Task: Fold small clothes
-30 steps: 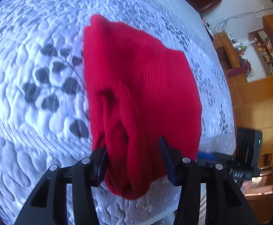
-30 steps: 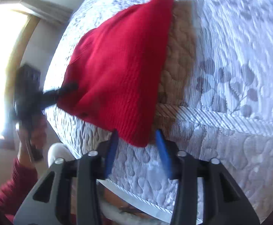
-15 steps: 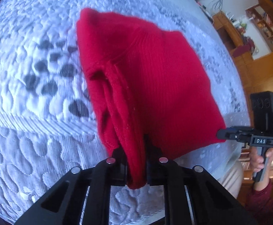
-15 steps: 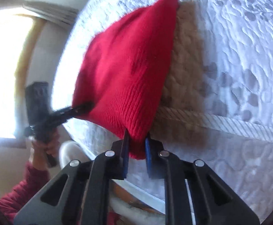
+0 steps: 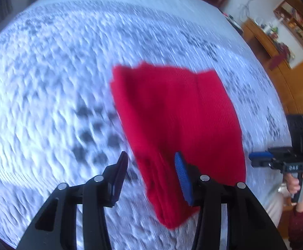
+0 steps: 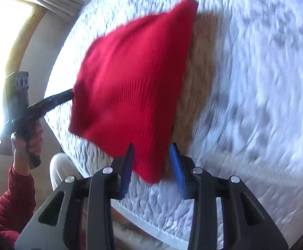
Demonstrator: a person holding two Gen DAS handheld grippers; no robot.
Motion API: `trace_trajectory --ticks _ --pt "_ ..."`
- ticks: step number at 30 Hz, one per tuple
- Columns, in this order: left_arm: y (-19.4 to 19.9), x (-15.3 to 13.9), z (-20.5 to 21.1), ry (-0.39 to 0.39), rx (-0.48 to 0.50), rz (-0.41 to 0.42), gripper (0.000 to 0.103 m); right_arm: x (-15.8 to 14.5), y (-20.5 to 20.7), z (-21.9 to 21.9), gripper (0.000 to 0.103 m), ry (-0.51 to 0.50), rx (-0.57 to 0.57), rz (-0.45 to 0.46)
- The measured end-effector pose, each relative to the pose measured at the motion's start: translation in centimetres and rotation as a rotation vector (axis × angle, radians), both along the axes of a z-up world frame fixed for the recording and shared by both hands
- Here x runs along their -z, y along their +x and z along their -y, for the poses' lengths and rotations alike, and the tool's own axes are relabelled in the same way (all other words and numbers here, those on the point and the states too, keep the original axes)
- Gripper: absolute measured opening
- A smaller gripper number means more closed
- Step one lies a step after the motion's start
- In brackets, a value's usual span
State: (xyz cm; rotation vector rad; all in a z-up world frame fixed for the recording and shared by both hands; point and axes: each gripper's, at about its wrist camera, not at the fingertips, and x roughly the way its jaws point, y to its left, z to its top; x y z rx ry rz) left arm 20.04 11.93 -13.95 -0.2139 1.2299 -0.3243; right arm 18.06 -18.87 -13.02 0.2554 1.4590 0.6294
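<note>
In the left wrist view, the red knitted garment (image 5: 178, 120) lies folded on the quilted white bedspread (image 5: 47, 83), running from the middle of the frame down toward the lower centre, where its thick layered end sits between the fingers of the left gripper (image 5: 151, 177). That claw's jaws are opening: a gap shows on the left-hand finger's side, and the blue pad (image 5: 182, 179) on the right is at the cloth's edge without visibly pinching it, so the cloth looks released. At the right edge of this frame the right gripper (image 5: 261, 156) hovers just beside the garment's lower right corner, gripped by a hand (image 5: 297, 183). In the right wrist view, the garment (image 6: 134, 79) fills the centre and upper middle, its narrow near corner hanging between the right gripper's (image 6: 151, 162) fingers; those jaws are also opening, and there is space on both sides of the cloth. The left gripper (image 6: 55, 100) reaches in from the left, its tips hidden at the garment's edge. Judging by the compact, layered shape, at least one fold seems made and just set down; smoothing or a further fold may remain.
</note>
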Motion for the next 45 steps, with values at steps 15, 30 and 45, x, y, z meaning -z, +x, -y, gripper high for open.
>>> trace_trajectory --ticks 15,30,45 --pt "16.4 3.6 8.1 0.043 0.286 -0.025 0.047 1.9 8.5 0.1 0.042 -0.072 0.025 0.052" --pt "15.2 3.8 4.4 0.033 0.121 0.062 0.006 3.4 9.2 0.9 0.047 -0.114 0.056 0.051" --pt "7.1 2.0 -1.0 0.113 -0.069 0.029 0.062 0.9 3.6 0.6 0.049 -0.047 0.053 0.078"
